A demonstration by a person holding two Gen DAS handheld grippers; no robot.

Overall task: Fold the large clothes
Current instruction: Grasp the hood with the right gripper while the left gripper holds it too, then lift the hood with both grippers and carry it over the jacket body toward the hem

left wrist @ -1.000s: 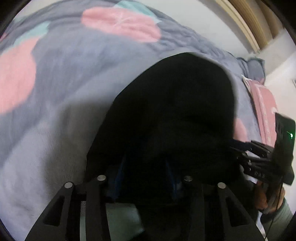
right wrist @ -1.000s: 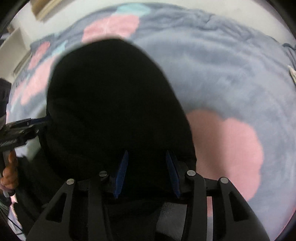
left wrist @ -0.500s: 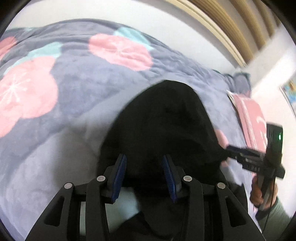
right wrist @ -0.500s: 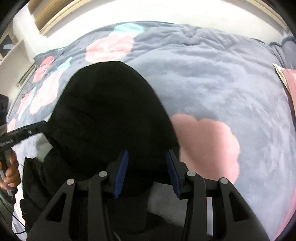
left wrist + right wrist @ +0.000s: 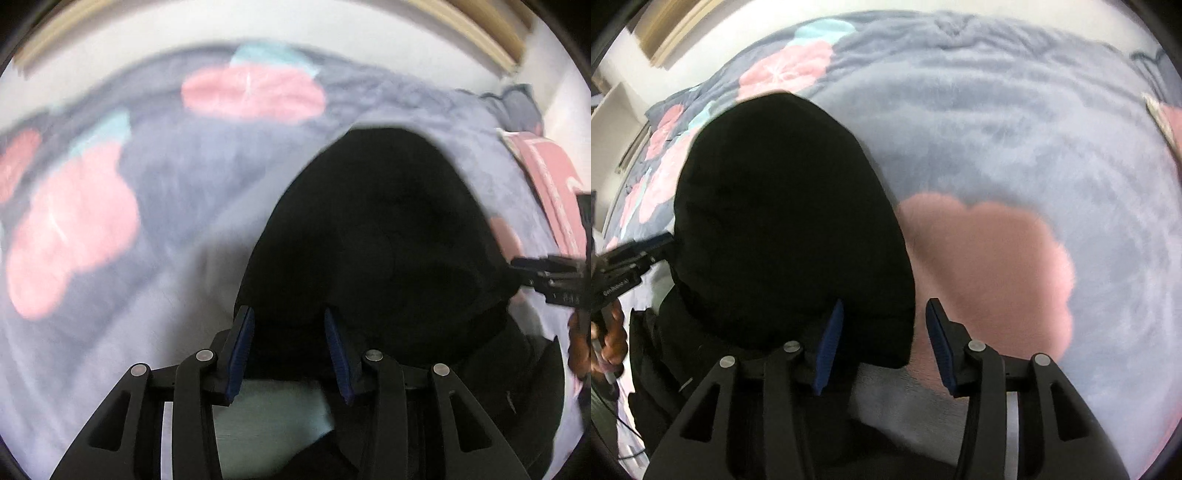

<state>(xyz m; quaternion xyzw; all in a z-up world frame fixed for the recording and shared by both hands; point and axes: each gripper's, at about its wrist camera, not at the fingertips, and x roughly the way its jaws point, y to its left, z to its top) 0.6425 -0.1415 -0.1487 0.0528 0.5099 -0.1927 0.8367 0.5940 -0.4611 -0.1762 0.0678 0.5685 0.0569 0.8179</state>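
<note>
A black garment (image 5: 369, 229) (image 5: 783, 206) lies doubled over in a rounded heap on a grey blanket (image 5: 166, 206) (image 5: 997, 129) with pink flowers. My left gripper (image 5: 288, 343) is at its near edge, and black cloth fills the gap between the blue pads. From the right wrist view, the left gripper (image 5: 661, 242) touches the heap's left side. My right gripper (image 5: 884, 332) has its jaws opening. The garment's corner sits against the left pad (image 5: 829, 332), while the right pad (image 5: 940, 336) stands clear over the pink patch. It shows again as the right gripper (image 5: 524, 269) at the heap's right side.
More black cloth (image 5: 517, 369) (image 5: 657, 350) trails off toward the near edge of the bed. A pink cushion (image 5: 546, 173) (image 5: 1171, 122) lies at the blanket's far side. A hand (image 5: 578, 347) (image 5: 609, 339) holds each gripper's handle. A white wall with wooden slats (image 5: 480, 26) stands behind the bed.
Both cameras have drawn up and back from the heap, which looks smaller. The right jaws have spread, and the right pad has come off the cloth. The left view has swung left.
</note>
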